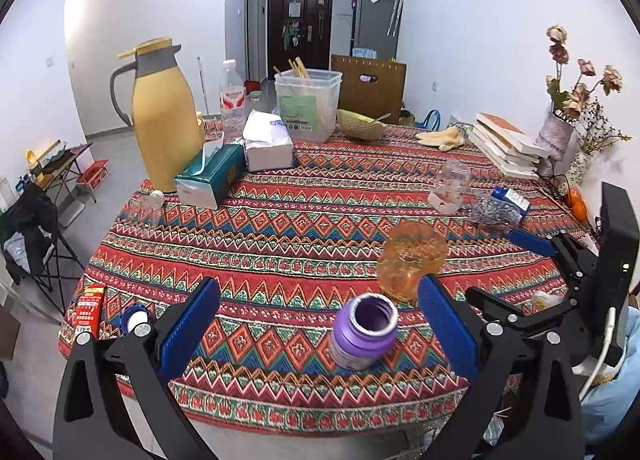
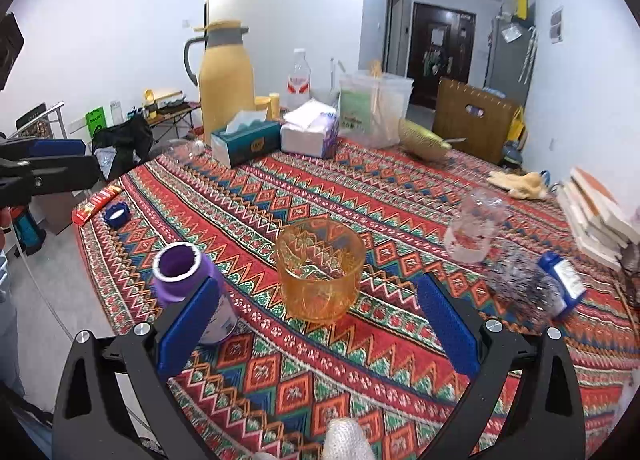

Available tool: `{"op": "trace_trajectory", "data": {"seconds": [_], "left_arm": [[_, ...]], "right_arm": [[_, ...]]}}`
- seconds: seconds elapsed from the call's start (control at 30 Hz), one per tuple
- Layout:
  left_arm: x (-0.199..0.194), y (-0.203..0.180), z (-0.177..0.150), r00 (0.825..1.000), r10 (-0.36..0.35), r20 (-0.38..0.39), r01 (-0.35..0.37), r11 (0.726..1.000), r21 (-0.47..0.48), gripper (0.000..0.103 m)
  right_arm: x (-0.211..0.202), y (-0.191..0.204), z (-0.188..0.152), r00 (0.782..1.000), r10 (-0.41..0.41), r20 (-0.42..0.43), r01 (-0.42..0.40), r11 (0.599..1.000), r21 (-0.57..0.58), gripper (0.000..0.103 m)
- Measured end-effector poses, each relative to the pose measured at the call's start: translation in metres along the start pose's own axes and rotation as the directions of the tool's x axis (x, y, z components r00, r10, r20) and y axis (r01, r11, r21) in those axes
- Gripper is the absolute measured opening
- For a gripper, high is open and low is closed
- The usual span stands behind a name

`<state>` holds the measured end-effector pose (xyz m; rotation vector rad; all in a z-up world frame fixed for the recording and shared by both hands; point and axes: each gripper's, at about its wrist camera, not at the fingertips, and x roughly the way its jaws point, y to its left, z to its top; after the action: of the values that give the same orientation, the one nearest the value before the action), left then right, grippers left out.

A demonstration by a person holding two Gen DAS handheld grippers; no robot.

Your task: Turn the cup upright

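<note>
An orange see-through cup stands upright, mouth up, on the patterned tablecloth. My right gripper is open and empty, its blue fingers just short of the cup on either side. The cup also shows in the left wrist view, beyond the right finger. My left gripper is open, with an open purple jar standing between its fingers, not touched. The right gripper's arm shows at the right edge of the left wrist view.
A clear plastic cup stands upside down right of the orange cup, next to a crushed bottle with a blue label. A yellow jug, tissue boxes, a plastic bin and books stand farther back. A blue lid lies near the left edge.
</note>
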<state>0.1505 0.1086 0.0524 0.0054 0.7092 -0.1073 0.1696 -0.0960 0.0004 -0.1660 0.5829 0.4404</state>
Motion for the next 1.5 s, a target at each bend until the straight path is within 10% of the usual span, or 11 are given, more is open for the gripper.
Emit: {"op": "trace_trajectory", "data": {"seconds": [0.77, 1.5], "left_arm": [[-0.073, -0.062, -0.060, 0.993, -0.035, 0.109, 0.034, 0.999, 0.004, 0.096], [-0.042, -0.102, -0.121, 0.974, 0.045, 0.221, -0.038, 0.999, -0.038, 0.096]], "right_arm": [[-0.145, 0.002, -0.075, 0.981, -0.157, 0.115, 0.139, 0.978, 0.156, 0.095], [-0.154, -0.021, -0.136, 0.959, -0.261, 0.106, 0.222, 0.932, 0.288, 0.095]]}}
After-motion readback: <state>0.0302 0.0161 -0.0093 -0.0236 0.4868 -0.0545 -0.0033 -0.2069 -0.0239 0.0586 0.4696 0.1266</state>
